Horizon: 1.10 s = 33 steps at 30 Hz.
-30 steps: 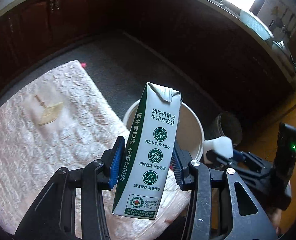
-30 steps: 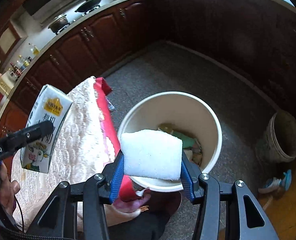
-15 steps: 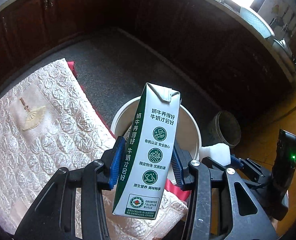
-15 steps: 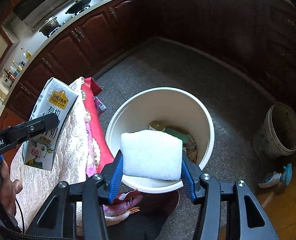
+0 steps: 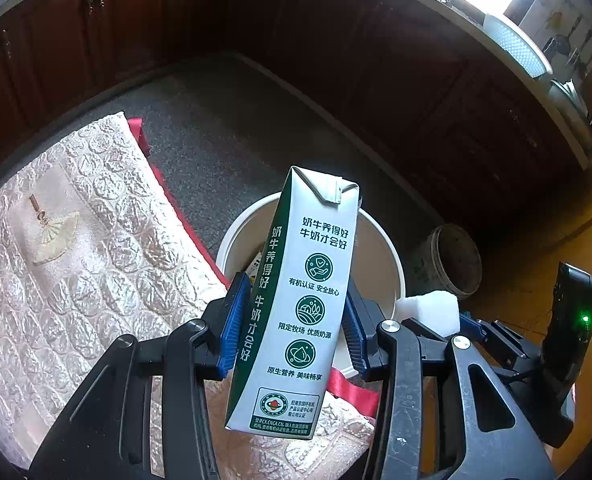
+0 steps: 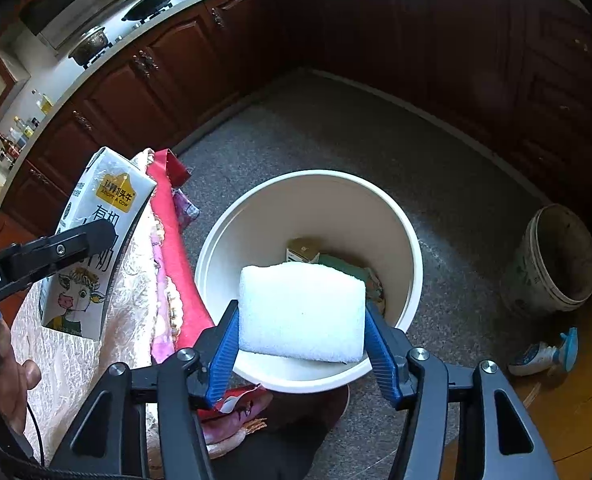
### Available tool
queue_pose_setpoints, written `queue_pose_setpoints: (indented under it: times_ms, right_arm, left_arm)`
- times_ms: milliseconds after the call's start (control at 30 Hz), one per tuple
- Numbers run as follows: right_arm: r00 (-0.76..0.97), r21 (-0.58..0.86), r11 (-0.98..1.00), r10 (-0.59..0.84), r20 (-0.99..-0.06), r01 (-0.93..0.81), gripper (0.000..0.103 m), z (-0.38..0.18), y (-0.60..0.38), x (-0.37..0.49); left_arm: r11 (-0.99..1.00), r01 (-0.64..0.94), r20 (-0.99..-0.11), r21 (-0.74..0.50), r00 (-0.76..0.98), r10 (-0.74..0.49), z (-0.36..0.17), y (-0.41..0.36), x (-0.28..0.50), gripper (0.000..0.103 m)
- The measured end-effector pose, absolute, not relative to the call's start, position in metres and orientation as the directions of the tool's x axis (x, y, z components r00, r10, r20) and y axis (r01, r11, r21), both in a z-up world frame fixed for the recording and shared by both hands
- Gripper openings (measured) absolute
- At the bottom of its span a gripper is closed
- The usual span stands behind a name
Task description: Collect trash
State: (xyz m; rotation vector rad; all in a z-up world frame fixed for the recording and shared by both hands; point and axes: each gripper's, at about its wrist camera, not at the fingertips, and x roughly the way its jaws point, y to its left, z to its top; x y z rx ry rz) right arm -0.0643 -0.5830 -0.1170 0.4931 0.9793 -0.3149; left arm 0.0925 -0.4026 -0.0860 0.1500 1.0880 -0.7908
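My left gripper (image 5: pixel 293 326) is shut on a green and white milk carton (image 5: pixel 296 300), held upright near the table's edge, with the white bin (image 5: pixel 392 256) on the floor behind it. The carton also shows in the right wrist view (image 6: pixel 95 240). My right gripper (image 6: pixel 302 348) is shut on a white foam block (image 6: pixel 302 310) and holds it over the near rim of the white bin (image 6: pixel 376 196). The bin holds several pieces of trash (image 6: pixel 336 260). The foam block also shows in the left wrist view (image 5: pixel 428 310).
A table with a pale quilted cloth (image 5: pixel 75 260) and red trim (image 6: pixel 171 224) stands left of the bin. A dirty smaller bucket (image 6: pixel 552 260) and a spray bottle (image 6: pixel 544 354) are on the floor at right. Dark wooden cabinets (image 6: pixel 416 40) ring the grey floor.
Both grippers have moved forward toward the bin with their loads still held. The bin now sits closer and more under the foam block.
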Motion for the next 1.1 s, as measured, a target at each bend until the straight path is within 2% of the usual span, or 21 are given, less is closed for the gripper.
queue_pose_setpoints:
  times_ms: [167, 233, 300, 600, 767, 1100]
  right_arm:
    - [0.517, 0.246, 0.843, -0.043, -0.855, 0.478, 0.059, -0.119, -0.585, -0.062]
    - [0.514, 0.236, 0.842, -0.056, -0.856, 0.485, 0.07, -0.119, -0.585, -0.061]
    - [0.514, 0.233, 0.839, -0.065, -0.855, 0.492, 0.071, -0.118, -0.586, -0.062]
    - [0.508, 0.256, 0.823, -0.046, -0.86, 0.508, 0.071, -0.122, -0.588, -0.066]
    - [0.512, 0.254, 0.827, -0.047, -0.858, 0.501, 0.071, -0.122, -0.581, -0.068]
    - [0.561, 0.22, 0.848, -0.105, -0.821, 0.482, 0.071, -0.095, -0.554, -0.083]
  left_arm:
    - [0.723, 0.64, -0.837, -0.259, 0.225, -0.499, -0.086, -0.405, 0.092, 0.042]
    - [0.729, 0.633, -0.839, -0.261, 0.224, -0.496, -0.088, -0.404, 0.092, 0.043]
    - [0.73, 0.629, -0.842, -0.267, 0.216, -0.495, -0.09, -0.404, 0.094, 0.044]
    - [0.729, 0.621, -0.833, -0.288, 0.212, -0.511, -0.093, -0.396, 0.094, 0.07]
    - [0.735, 0.624, -0.831, -0.266, 0.238, -0.503, -0.09, -0.387, 0.086, 0.07]
    - [0.774, 0.623, -0.77, -0.118, 0.434, -0.467, -0.054, -0.345, 0.053, 0.071]
